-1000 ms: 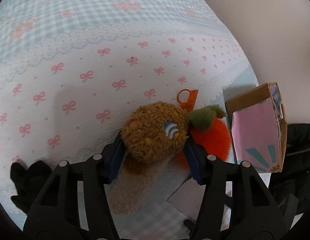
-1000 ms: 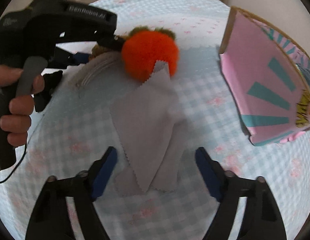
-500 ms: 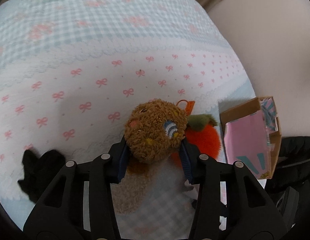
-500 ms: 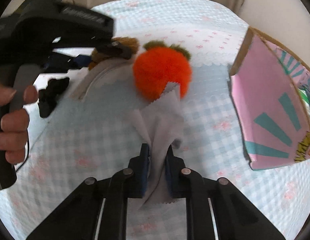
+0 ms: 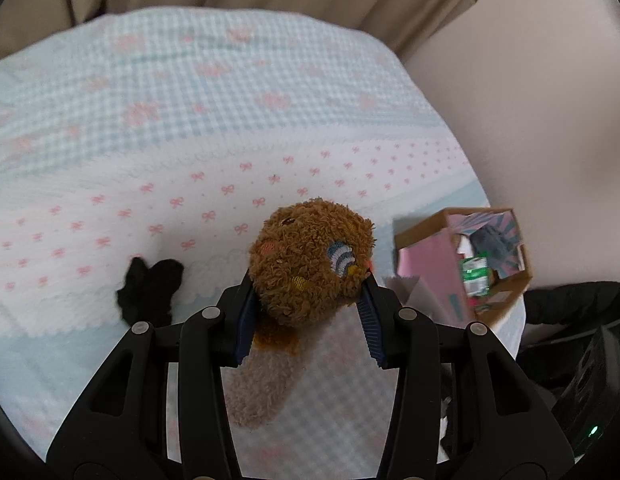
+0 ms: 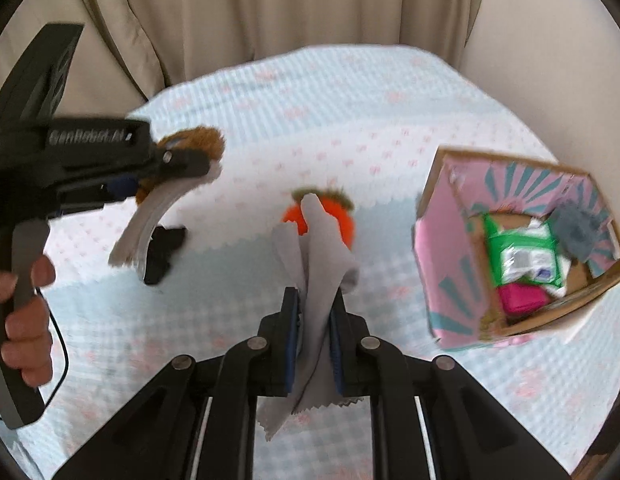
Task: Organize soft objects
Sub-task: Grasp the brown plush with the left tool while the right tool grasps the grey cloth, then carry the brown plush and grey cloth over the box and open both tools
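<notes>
Plush brown toy (image 5: 310,264), curly-piled and round-headed, sits clamped between the left gripper (image 5: 308,316) fingers above the gingham surface (image 5: 190,120); one black fabric lump (image 5: 150,292) lies left, one cardboard box (image 5: 462,264) right. Right view: the right gripper (image 6: 314,336) fingers pinch one grey zigzag-edged cloth (image 6: 322,272); one fuzzy orange ball (image 6: 344,224) rests behind.

A big cloth (image 5: 158,128) covers the table, light blue squares with pink bows and a white part with little pink bows. Tan curtains (image 6: 294,12) hang behind the table. A pale wall (image 5: 530,112) stands on the right side, and some black bags or gear (image 5: 582,360) sit past the table's right edge.
</notes>
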{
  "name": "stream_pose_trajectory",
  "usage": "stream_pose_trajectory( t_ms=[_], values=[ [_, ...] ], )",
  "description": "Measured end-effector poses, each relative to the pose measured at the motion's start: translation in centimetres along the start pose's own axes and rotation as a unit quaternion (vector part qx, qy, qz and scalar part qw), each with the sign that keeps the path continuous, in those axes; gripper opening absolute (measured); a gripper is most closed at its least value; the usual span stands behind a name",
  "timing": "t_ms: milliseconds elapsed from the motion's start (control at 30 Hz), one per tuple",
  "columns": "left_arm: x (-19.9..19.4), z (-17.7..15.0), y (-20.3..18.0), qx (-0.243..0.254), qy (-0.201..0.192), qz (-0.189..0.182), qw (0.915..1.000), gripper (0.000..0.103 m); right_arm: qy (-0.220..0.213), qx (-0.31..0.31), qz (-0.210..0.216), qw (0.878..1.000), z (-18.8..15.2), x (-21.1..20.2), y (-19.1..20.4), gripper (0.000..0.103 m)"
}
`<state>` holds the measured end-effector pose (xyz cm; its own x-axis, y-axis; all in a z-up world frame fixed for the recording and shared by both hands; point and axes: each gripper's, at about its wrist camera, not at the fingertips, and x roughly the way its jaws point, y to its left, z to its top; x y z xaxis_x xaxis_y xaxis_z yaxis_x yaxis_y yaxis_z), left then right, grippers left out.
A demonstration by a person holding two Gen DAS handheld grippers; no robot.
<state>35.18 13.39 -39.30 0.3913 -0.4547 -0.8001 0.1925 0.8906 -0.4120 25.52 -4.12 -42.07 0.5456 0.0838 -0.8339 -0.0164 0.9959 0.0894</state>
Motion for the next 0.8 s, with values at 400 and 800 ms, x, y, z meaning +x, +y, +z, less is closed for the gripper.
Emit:
stream_pose_trajectory(
  t_ms=[400, 800],
  values=[
    [-11.7, -1.0, -6.3, 0.008, -0.047, 0.009, 0.9988, 0.041, -0.059, 0.020, 0.024, 0.998, 4.1, -12.3, -1.9, 0.013],
    [-16.1, -1.4, -16.4, 0.012, -0.072, 0.031, 0.9968, 0.041, -0.094, 0.026, 0.056, 0.994, 6.6, -20.1, -10.1, 0.013]
  ],
)
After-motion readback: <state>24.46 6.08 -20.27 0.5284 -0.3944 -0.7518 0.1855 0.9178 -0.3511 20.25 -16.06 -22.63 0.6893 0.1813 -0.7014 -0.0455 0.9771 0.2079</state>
